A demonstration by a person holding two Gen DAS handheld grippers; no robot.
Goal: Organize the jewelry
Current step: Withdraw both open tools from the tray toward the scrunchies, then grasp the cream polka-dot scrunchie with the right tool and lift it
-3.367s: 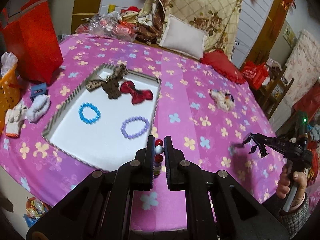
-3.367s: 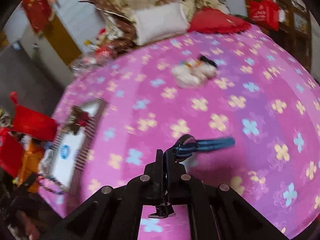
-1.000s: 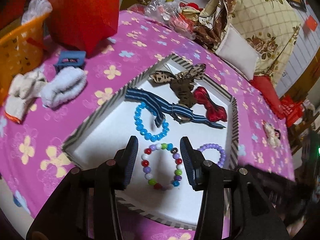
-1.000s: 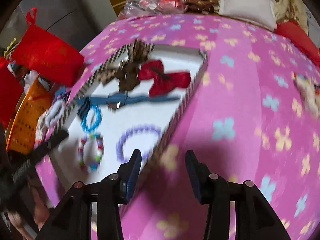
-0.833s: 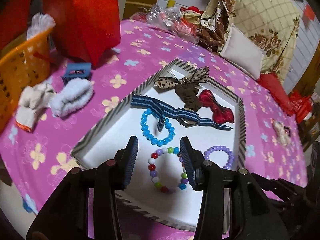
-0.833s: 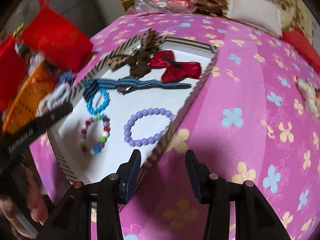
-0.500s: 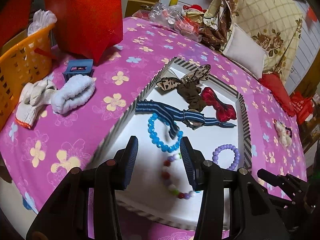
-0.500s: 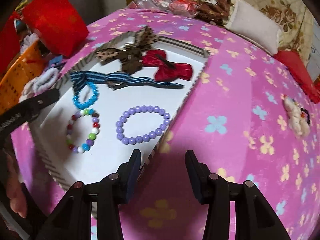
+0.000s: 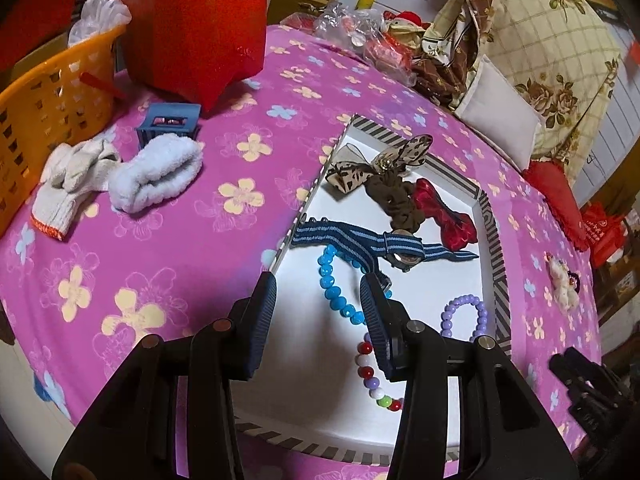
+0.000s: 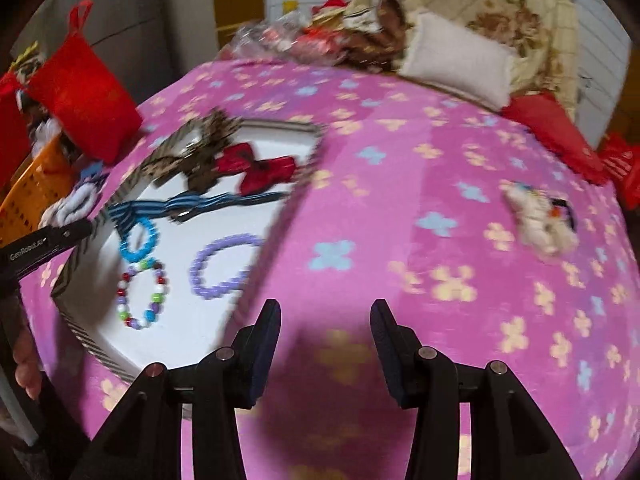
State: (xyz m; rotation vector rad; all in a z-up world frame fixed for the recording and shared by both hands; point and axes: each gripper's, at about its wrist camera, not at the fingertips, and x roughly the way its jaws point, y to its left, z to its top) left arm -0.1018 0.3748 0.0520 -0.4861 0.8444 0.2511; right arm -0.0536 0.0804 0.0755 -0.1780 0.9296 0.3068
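A white tray with a striped rim point(image 9: 494, 240) point(image 10: 272, 236) lies on the pink flowered cloth. In it are a blue bead bracelet point(image 9: 332, 288) point(image 10: 138, 242), a multicoloured bead bracelet point(image 9: 370, 376) point(image 10: 142, 294), a purple bead bracelet point(image 9: 464, 312) point(image 10: 224, 264), a blue striped strap with a watch point(image 9: 360, 240) point(image 10: 200, 202), a red bow point(image 9: 444, 216) point(image 10: 260, 170) and a leopard-print bow point(image 9: 384, 164). My left gripper point(image 9: 318, 320) stands open and empty over the tray's near left part. My right gripper point(image 10: 324, 340) is open and empty above the cloth, right of the tray.
An orange basket point(image 9: 48, 92), white gloves point(image 9: 72, 176), a rolled pale blue cloth point(image 9: 156, 172), a blue clip point(image 9: 168, 124) and a red bag point(image 9: 192, 28) lie left of the tray. A small plush ornament point(image 10: 540, 216) point(image 9: 562, 280) sits on the cloth to the right. Pillows and clutter line the far edge.
The right gripper has swung away to the right of the tray, over the pink cloth. The left gripper has drifted slightly left over the tray. Both stayed open and empty.
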